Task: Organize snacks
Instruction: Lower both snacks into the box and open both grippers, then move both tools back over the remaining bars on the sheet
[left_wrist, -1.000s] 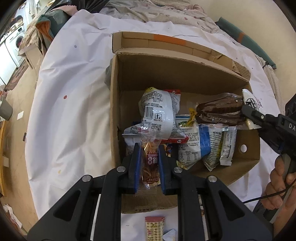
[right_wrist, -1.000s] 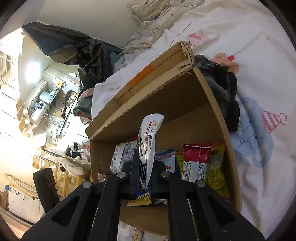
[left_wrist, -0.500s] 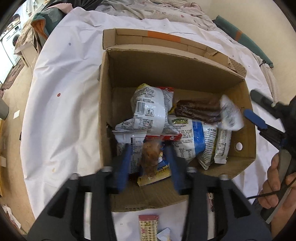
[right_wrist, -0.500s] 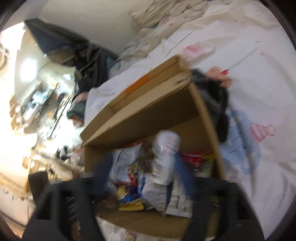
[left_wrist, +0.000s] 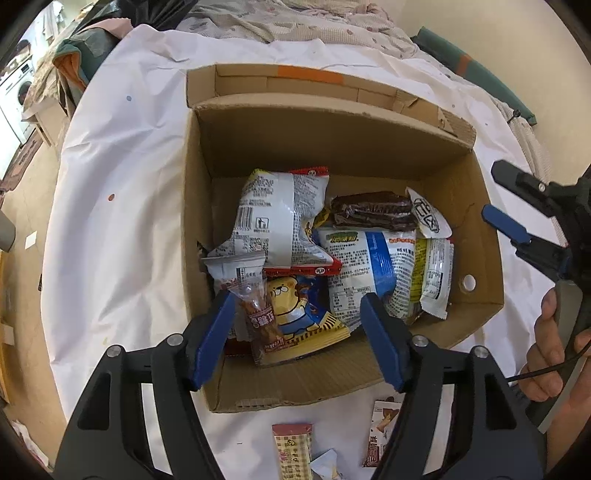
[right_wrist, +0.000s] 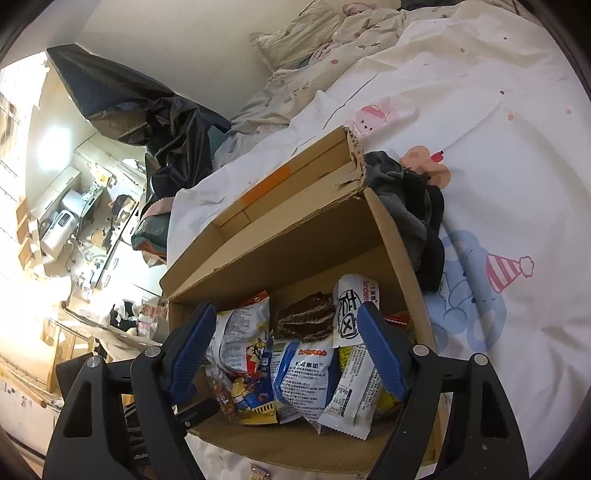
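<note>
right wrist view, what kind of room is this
Most likely a bedroom in a home. The cardboard box of snacks sits on a bed sheet printed with cartoon animals, with a rumpled quilt against the wall behind it.

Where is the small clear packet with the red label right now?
In the left wrist view, the small clear packet lies inside the cardboard box near its front left corner, on the yellow cartoon bag.

My right hand-held gripper (right_wrist: 286, 349) hangs with jaws wide apart over the cardboard box (right_wrist: 295, 236) of snack packets (right_wrist: 306, 376) on the bed (right_wrist: 498, 147).
</note>
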